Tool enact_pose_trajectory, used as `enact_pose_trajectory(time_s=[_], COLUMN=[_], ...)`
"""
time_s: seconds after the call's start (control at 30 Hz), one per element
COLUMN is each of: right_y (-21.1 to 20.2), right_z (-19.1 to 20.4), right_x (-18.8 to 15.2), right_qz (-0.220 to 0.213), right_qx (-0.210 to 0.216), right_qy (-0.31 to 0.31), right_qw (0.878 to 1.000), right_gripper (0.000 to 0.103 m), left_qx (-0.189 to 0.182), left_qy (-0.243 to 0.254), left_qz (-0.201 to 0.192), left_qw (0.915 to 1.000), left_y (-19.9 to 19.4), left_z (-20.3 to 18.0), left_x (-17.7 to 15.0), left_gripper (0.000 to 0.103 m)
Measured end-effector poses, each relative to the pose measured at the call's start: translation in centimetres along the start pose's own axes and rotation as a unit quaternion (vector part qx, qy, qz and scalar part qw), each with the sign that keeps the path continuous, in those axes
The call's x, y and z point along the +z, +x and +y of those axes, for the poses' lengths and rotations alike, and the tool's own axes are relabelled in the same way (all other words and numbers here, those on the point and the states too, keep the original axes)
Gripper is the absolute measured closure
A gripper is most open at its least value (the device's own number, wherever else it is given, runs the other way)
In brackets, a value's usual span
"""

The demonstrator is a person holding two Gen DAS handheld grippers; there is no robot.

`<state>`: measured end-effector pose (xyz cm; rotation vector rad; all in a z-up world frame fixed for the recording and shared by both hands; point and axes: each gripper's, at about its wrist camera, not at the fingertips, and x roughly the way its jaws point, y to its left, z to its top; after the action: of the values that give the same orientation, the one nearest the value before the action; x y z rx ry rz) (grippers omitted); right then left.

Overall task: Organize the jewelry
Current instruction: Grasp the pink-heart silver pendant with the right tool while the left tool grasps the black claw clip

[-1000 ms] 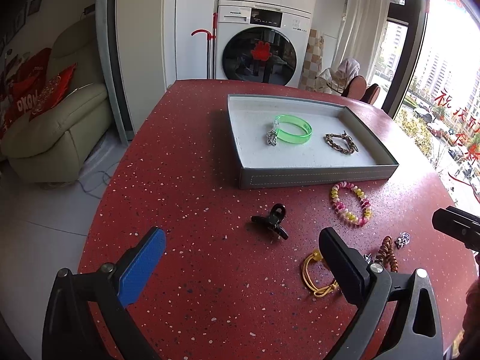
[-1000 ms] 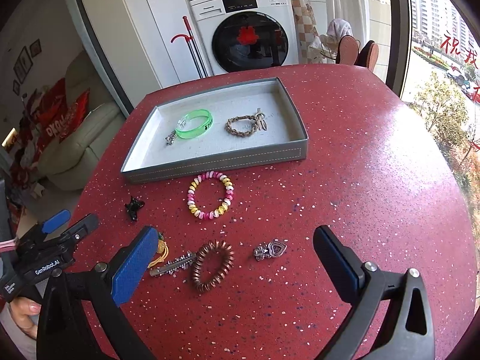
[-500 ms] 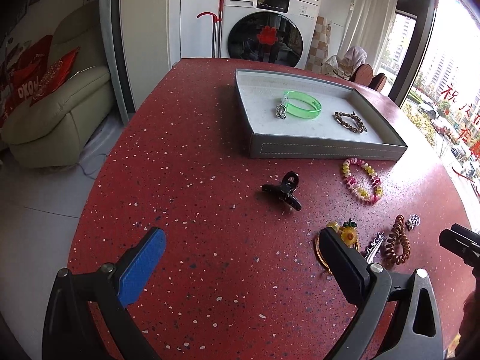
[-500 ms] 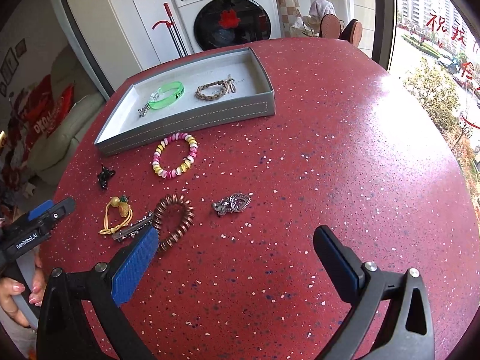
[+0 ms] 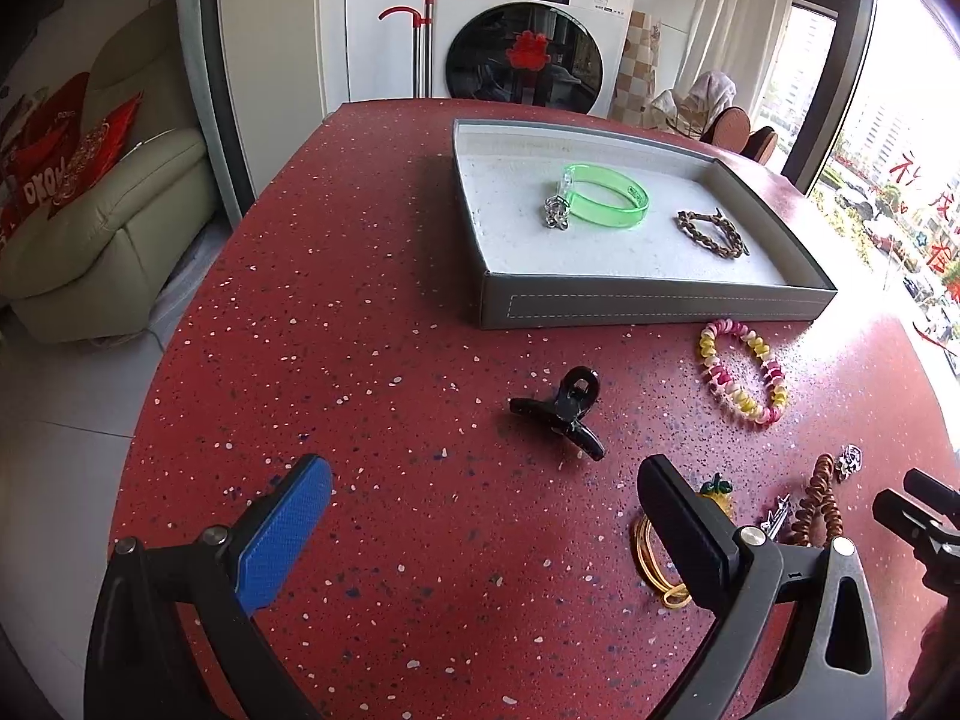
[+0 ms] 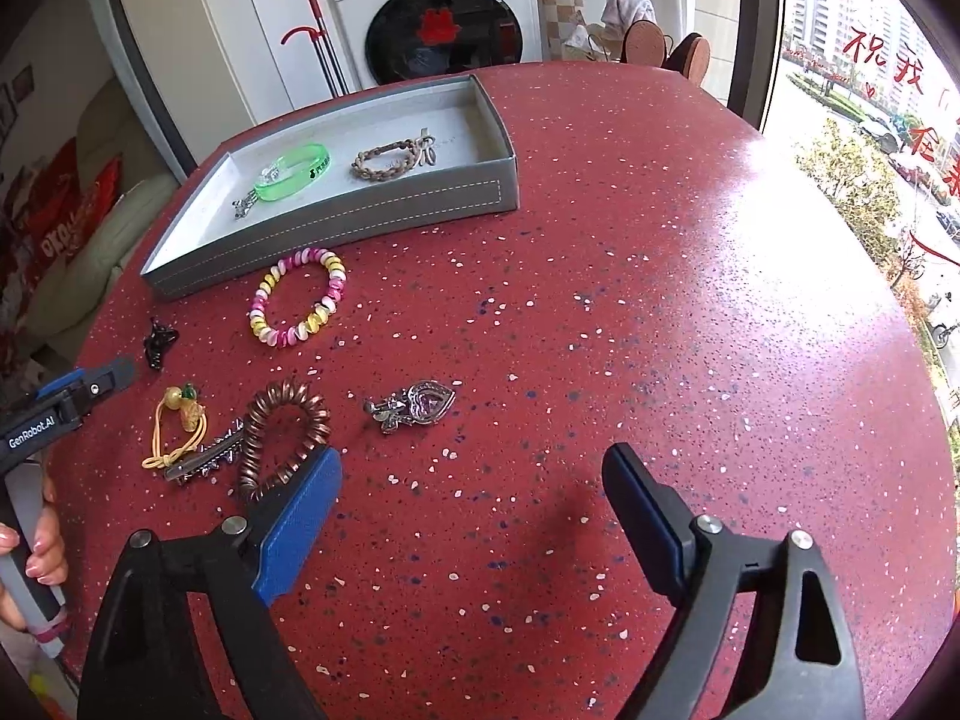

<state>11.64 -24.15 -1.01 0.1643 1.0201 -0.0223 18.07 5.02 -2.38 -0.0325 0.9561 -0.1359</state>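
Left gripper is held spread wide over bare red bench, nothing between the jaws. Right gripper is likewise spread wide and empty; a broad stretch of bench is seen ahead and to its right, up to the curved edge by the window.

Loose pieces are clustered nearest: yellow cord hair tie, silver hair clip touching it, and brown spiral hair tie, partly hidden behind the right gripper's blue pad. Silver heart pendant is set just beside the spiral, apart from it. Black claw clip is seen just ahead of the left gripper. Pink-yellow beaded bracelet is laid close to the tray wall.

Grey tray is placed farthest, near the bench's back edge; green bangle with a small silver charm and braided brown bracelet are held inside, well apart.
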Motion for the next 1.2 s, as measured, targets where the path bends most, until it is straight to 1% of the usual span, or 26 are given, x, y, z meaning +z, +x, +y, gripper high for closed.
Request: enact_pose_trajectory(time_s=[0.13, 0.23, 0.43, 0.5, 0.6, 0.7, 0.77, 0.87, 0.9, 0.93, 0.97, 1.0, 1.1, 1.17, 1.2], right_y=[1.0, 1.5, 2.0, 2.1, 2.0, 2.0, 1.8, 1.7, 1.7, 1.6, 1.5, 1.3, 1.1, 1.0, 0.9], right_z=[0.9, 1.5, 2.2, 2.4, 2.9, 3.1, 3.1, 3.1, 3.0, 3.0, 2.9, 2.8, 2.5, 2.3, 2.2], right_x=[0.2, 0.4, 1.1, 1.2, 1.2, 1.0, 1.0, 0.9, 0.9, 0.9, 0.9, 0.9, 1.0, 1.0, 1.0], right_qz=[0.005, 0.0, -0.005, -0.007, -0.008, -0.011, -0.012, -0.014, -0.018, -0.02, -0.022, -0.023, -0.022, -0.021, -0.021], right_qx=[-0.003, -0.012, -0.015, -0.02, -0.027, -0.032, -0.028, -0.029, -0.029, -0.029, -0.029, -0.029, -0.021, -0.021, -0.021], right_qy=[-0.018, -0.032, -0.042, -0.049, -0.062, -0.071, -0.072, -0.072, -0.071, -0.069, -0.067, -0.066, -0.059, -0.057, -0.055], right_qw=[1.0, 0.999, 0.999, 0.999, 0.998, 0.997, 0.997, 0.997, 0.997, 0.997, 0.997, 0.997, 0.998, 0.998, 0.998], right_gripper=[0.021, 0.024, 0.034, 0.041, 0.049, 0.057, 0.067, 0.068, 0.069, 0.069, 0.07, 0.074, 0.078, 0.096, 0.096], left_qx=[0.005, 0.008, 0.015, 0.015, 0.016, 0.017, 0.016, 0.014, 0.016, 0.013, 0.013, 0.012, 0.007, -0.003, -0.009], left_qy=[0.008, 0.013, 0.017, 0.019, 0.028, 0.039, 0.043, 0.049, 0.051, 0.053, 0.055, 0.056, 0.056, 0.051, 0.048], left_qz=[-0.002, 0.002, 0.001, -0.001, 0.005, 0.006, 0.011, 0.006, 0.005, 0.004, 0.004, 0.003, 0.002, 0.002, 0.002], left_qw=[1.0, 0.9999, 0.9997, 0.9997, 0.9995, 0.9991, 0.9989, 0.9987, 0.9986, 0.9985, 0.9984, 0.9984, 0.9984, 0.9987, 0.9988], left_y=[0.6, 1.2, 2.1, 2.2, 2.6, 2.8, 3.0, 3.0, 2.9, 2.9, 2.9, 2.9, 2.8, 2.6, 2.4], left_z=[-0.7, -1.1, -1.7, -1.9, -2.3, -2.7, -2.8, -3.0, -3.1, -3.1, -3.1, -3.1, -3.0, -2.8, -2.7], left_x=[0.2, 0.4, 1.2, 1.6, 1.9, 1.9, 1.7, 1.6, 1.5, 1.5, 1.5, 1.5, 1.4, 1.4, 1.4], left_gripper=[0.0, 0.0, 0.0, 0.0, 0.001, 0.013, 0.022, 0.031, 0.038, 0.048, 0.048, 0.048, 0.048, 0.048, 0.048])
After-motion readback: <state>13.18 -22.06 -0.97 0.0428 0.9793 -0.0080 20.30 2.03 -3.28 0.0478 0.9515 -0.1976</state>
